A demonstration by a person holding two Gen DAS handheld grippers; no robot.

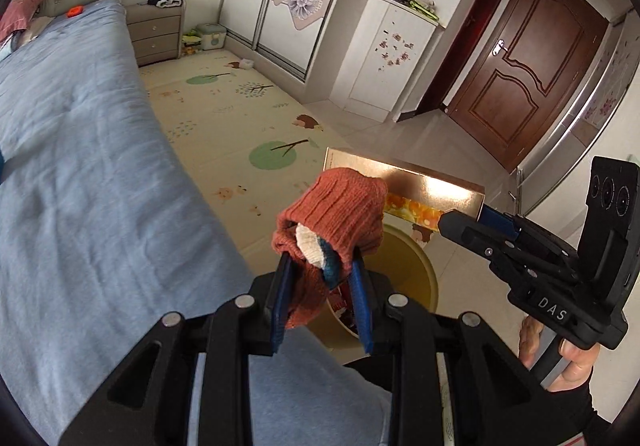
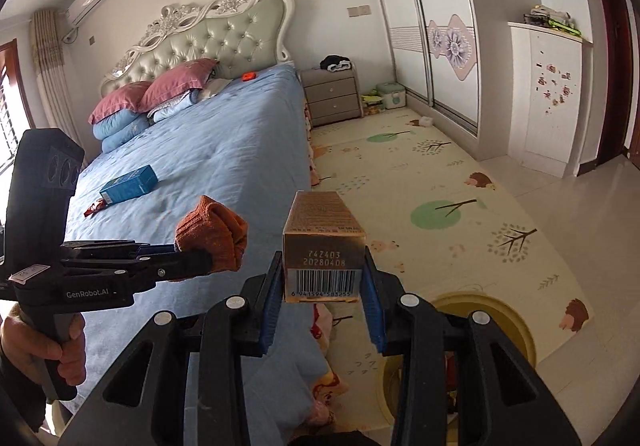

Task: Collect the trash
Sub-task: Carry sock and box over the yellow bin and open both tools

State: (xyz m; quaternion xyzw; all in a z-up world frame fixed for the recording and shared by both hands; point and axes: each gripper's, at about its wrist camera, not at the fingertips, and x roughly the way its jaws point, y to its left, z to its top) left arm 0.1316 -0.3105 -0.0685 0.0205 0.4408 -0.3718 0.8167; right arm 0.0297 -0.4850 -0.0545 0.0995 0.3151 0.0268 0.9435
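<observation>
Patience pays here: left gripper (image 1: 322, 278) fingers clamped on the rust-orange knitted sock (image 1: 332, 222), right gripper (image 2: 323, 286) fingers pinching the gold cardboard box (image 2: 322, 242), both should centre over the yellow plastic bin (image 2: 496, 330) at lower right before letting go.

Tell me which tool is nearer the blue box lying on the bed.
Left. The left tool, gripping an orange sock, hangs over the bed below the blue box; the right tool holds a gold box past the bed's edge.
</observation>
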